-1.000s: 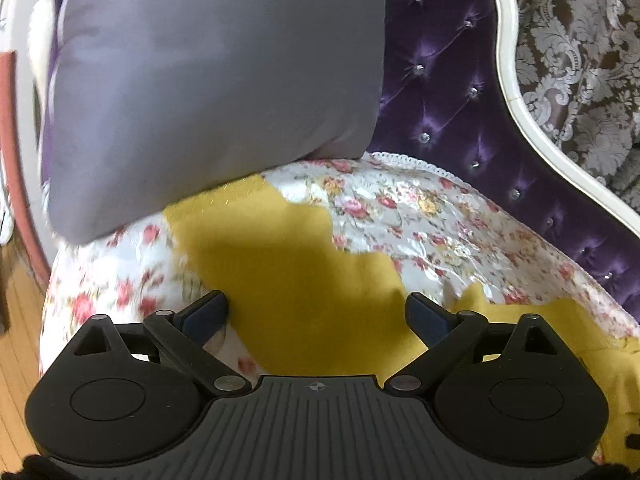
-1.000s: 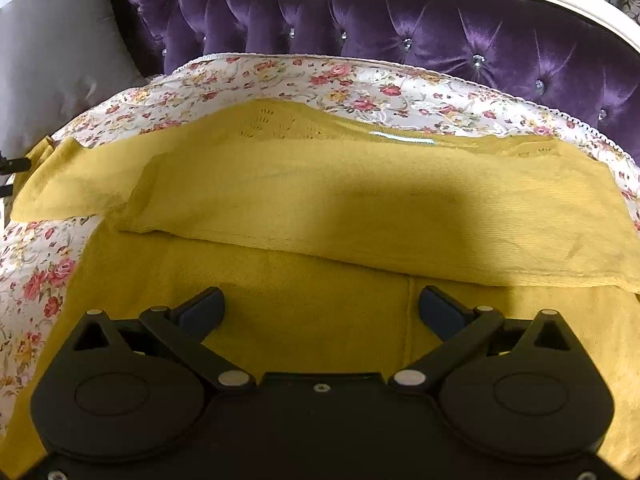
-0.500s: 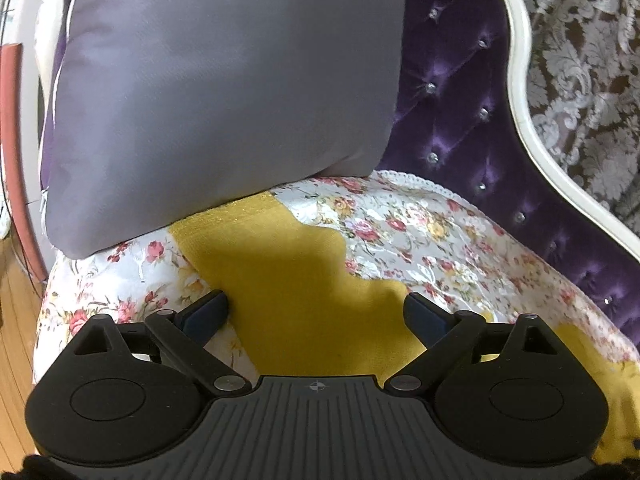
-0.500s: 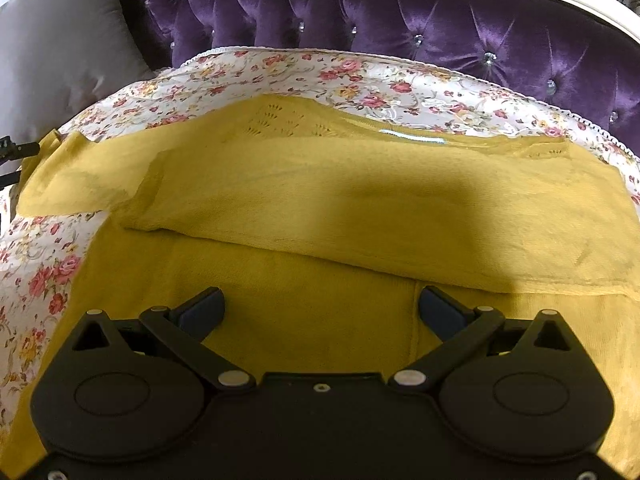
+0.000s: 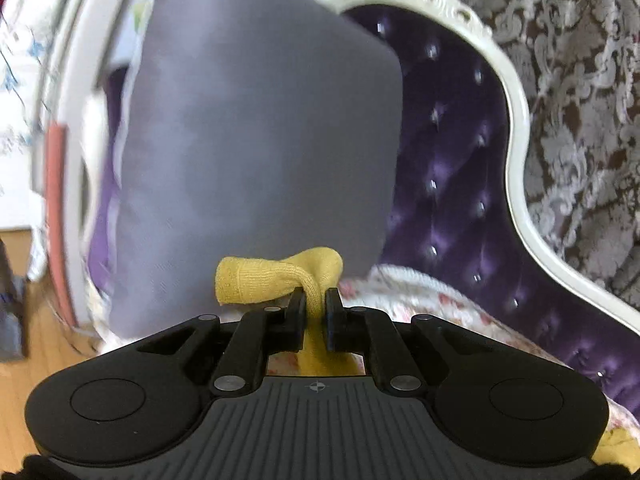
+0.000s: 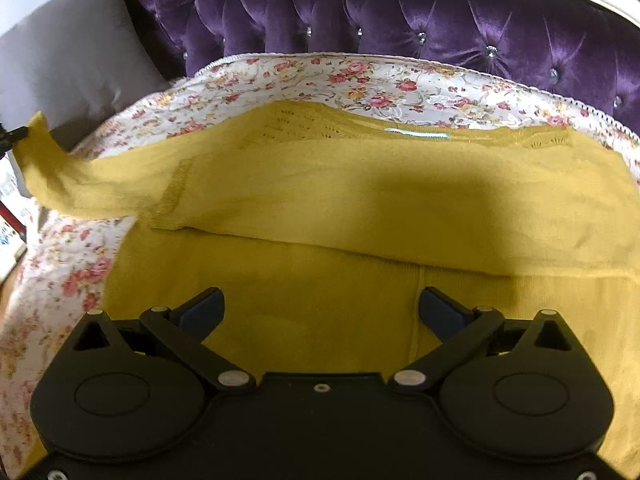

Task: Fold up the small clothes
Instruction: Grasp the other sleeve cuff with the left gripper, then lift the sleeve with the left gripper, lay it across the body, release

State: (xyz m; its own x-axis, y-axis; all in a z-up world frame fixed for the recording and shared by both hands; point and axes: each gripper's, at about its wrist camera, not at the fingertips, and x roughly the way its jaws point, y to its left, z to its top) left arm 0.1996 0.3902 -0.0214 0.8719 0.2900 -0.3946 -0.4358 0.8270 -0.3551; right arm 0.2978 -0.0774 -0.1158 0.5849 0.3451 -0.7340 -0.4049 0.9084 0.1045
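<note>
Left gripper point(image 5: 315, 300) clamped on sleeve end of yellow sweater point(image 6: 360, 208), sleeve raised off floral seat cover point(image 6: 360, 80), right gripper point(image 6: 320, 304) jaws wide apart above sweater, holding nothing, sweater spread flat, top folded over

Purple tufted sofa point(image 6: 440, 32) with cream frame, grey cushion point(image 5: 256, 152), floral cover point(image 6: 360, 84), wooden floor point(image 5: 36, 344).

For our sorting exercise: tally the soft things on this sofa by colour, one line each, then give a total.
Yellow: 1, the sweater, its sleeve pinched in the left gripper
Grey: 1, the cushion
Floral: 1, the seat cover
Total: 3
</note>
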